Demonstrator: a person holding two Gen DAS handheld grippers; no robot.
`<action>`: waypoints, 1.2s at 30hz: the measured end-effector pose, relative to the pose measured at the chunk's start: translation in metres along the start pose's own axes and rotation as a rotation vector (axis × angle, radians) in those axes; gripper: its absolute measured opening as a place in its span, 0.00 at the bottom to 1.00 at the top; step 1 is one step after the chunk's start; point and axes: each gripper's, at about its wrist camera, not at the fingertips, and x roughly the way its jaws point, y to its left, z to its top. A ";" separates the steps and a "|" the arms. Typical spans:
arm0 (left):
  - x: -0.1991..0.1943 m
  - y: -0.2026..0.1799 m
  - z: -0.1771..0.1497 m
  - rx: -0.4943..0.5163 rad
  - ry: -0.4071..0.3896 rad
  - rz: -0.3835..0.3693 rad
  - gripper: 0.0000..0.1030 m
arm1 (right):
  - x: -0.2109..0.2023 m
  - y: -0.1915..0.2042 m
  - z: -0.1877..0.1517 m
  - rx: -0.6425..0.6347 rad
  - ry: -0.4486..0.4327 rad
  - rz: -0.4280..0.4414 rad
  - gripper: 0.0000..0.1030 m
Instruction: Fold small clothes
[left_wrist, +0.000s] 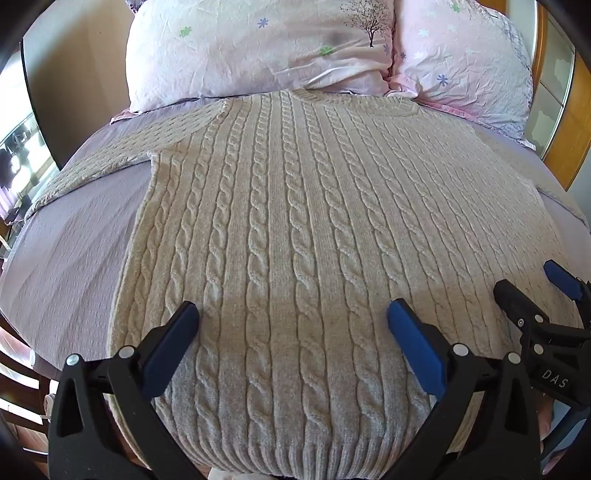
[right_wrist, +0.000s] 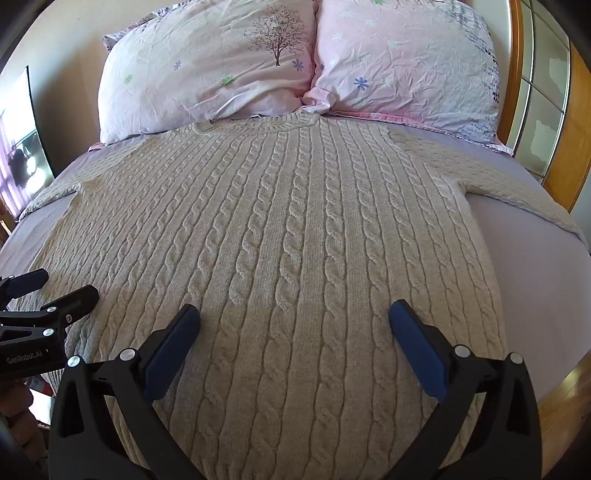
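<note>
A cream cable-knit sweater (left_wrist: 295, 206) lies flat on the bed with its collar toward the pillows and both sleeves spread outward; it also shows in the right wrist view (right_wrist: 295, 229). My left gripper (left_wrist: 293, 314) is open and empty above the sweater's lower left part near the hem. My right gripper (right_wrist: 294, 314) is open and empty above the lower right part. The right gripper also shows at the right edge of the left wrist view (left_wrist: 532, 280). The left gripper shows at the left edge of the right wrist view (right_wrist: 62, 284).
The bed has a lilac sheet (left_wrist: 70, 251) (right_wrist: 535, 266). Two pink flowered pillows (left_wrist: 258, 51) (right_wrist: 406, 62) lie against the wall beyond the collar. A wooden frame with glass panes (right_wrist: 546, 103) stands at the right. The bed's wooden edge (right_wrist: 565, 391) is at lower right.
</note>
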 end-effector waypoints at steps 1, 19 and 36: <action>0.000 0.000 0.000 0.000 0.000 0.000 0.98 | 0.000 0.000 0.000 0.000 0.000 0.000 0.99; 0.000 0.000 0.000 0.000 -0.003 0.000 0.98 | 0.000 0.000 0.000 0.000 -0.001 0.000 0.99; 0.000 0.000 0.000 0.000 -0.005 0.000 0.98 | 0.001 0.000 0.000 0.000 -0.001 0.000 0.99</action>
